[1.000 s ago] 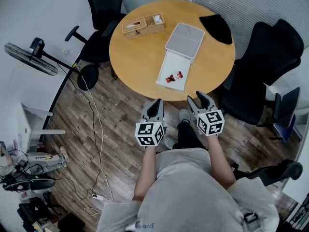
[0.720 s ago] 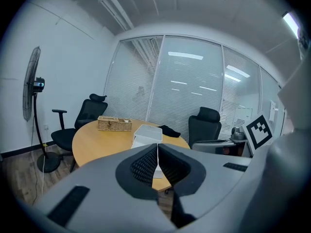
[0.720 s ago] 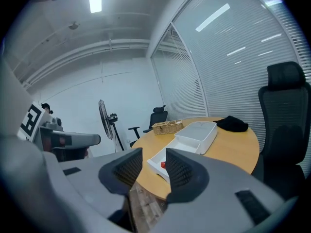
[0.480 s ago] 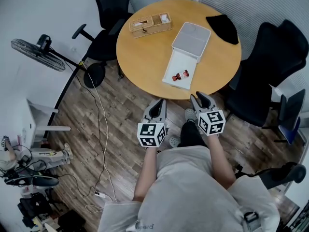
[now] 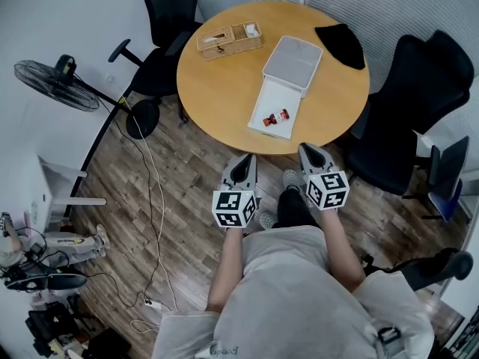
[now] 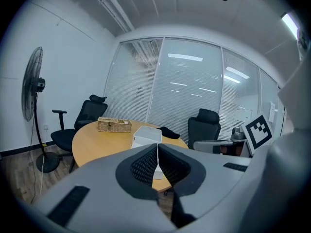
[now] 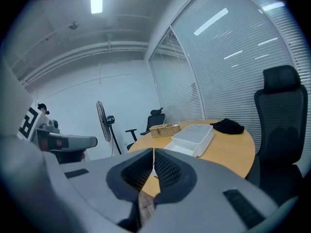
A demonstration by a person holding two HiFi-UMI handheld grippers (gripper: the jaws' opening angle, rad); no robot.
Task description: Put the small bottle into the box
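Where the small bottle (image 5: 275, 117) lies: white tray (image 5: 262, 99) by the box (image 5: 292, 60), ahead of both hand-held grippers.
Left hand-held gripper (image 6: 157, 152): jaws together, empty.
Right hand-held gripper (image 7: 153, 160): jaws closing together, empty.

small bottle (image 5: 275, 117): red specks near the table's (image 5: 217, 88) front edge, too small to count
basket (image 5: 229, 39) contents: too small to tell
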